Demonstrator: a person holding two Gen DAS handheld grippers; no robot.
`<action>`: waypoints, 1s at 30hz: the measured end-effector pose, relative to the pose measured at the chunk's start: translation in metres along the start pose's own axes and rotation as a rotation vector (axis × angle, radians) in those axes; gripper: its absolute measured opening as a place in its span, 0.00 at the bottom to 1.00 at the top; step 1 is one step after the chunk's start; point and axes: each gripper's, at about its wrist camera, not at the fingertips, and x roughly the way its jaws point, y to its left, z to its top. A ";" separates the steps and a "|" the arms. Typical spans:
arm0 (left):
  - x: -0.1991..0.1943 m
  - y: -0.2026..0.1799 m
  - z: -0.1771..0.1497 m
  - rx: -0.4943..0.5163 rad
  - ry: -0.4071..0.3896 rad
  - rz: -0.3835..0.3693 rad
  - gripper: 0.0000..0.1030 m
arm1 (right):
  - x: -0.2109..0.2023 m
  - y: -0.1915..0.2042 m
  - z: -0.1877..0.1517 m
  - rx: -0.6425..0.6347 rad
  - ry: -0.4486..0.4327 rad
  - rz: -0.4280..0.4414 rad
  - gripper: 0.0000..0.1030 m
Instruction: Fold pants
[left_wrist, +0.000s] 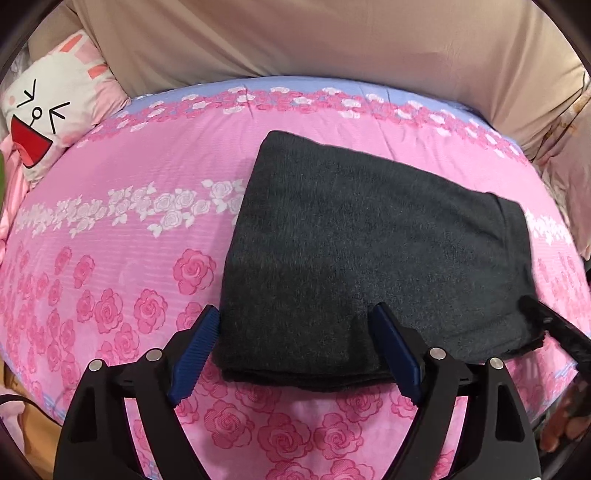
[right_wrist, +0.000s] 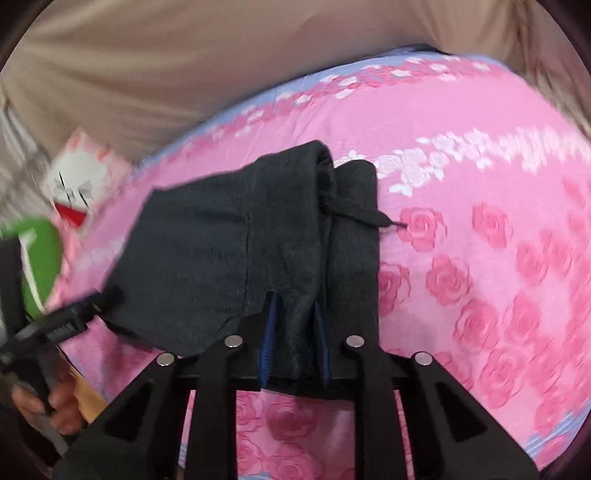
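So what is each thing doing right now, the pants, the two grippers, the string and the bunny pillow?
Pants: folded into a dark stack, lying on the pink bedsheet.
Left gripper: open, fingers on either side of the stack's near corner.
Right gripper: shut on the pants' edge.
Drawstring: poking out onto the sheet.
Bunny pillow: resting at the bed's edge.
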 end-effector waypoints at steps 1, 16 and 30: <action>0.000 -0.001 0.000 0.005 -0.002 0.005 0.79 | -0.007 0.004 0.001 -0.010 -0.020 -0.002 0.20; 0.002 -0.006 -0.003 0.011 -0.003 0.040 0.80 | 0.014 -0.005 -0.001 0.046 0.039 0.076 0.32; -0.027 0.011 0.007 -0.051 -0.099 0.024 0.84 | -0.028 0.052 0.028 -0.180 -0.129 0.029 0.12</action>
